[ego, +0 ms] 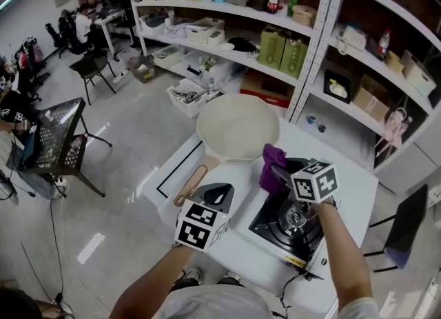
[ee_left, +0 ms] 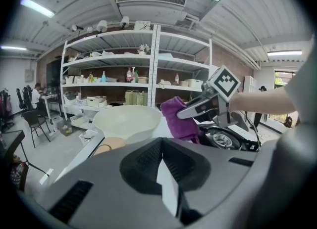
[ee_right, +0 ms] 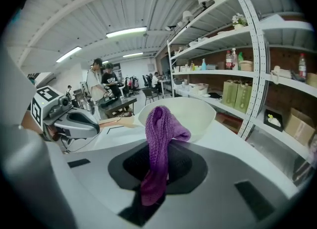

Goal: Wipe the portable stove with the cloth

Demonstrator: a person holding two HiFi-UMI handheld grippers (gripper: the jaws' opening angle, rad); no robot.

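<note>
The purple knitted cloth (ego: 269,176) is pinched in the right tongs (ego: 279,171), whose jaws are pressed onto a fold of it. In the right gripper view the cloth (ee_right: 159,124) rises out of the grip and flops over the tips in a loose loop. That bunched hold makes sense for wiping, as it leaves a soft pad of fabric ahead of the hard jaws to meet the surface first.

In the head view the cloth hangs at the far left corner of the black-topped portable gas stove (ego: 286,221), just above or at its edge — contact cannot be settled from here. The stove sits at the near right of the white worktop (ego: 344,180) with its burner ring bare, so the whole top is open to the cloth.

The large cream-coloured round pan with a wooden handle (ego: 238,128) lies beyond the stove, off the burner, which keeps it out of the wiping path.

The left tongs (ego: 213,195) are pressed together on nothing and hover over the worktop just left of the stove. They are near enough to steady the body if it slides, but apart from it now. By my judgement the wipe is at its start, and the next move calls for lowering the cloth flat and dragging it across the top — without catching the burner's raised supports.
</note>
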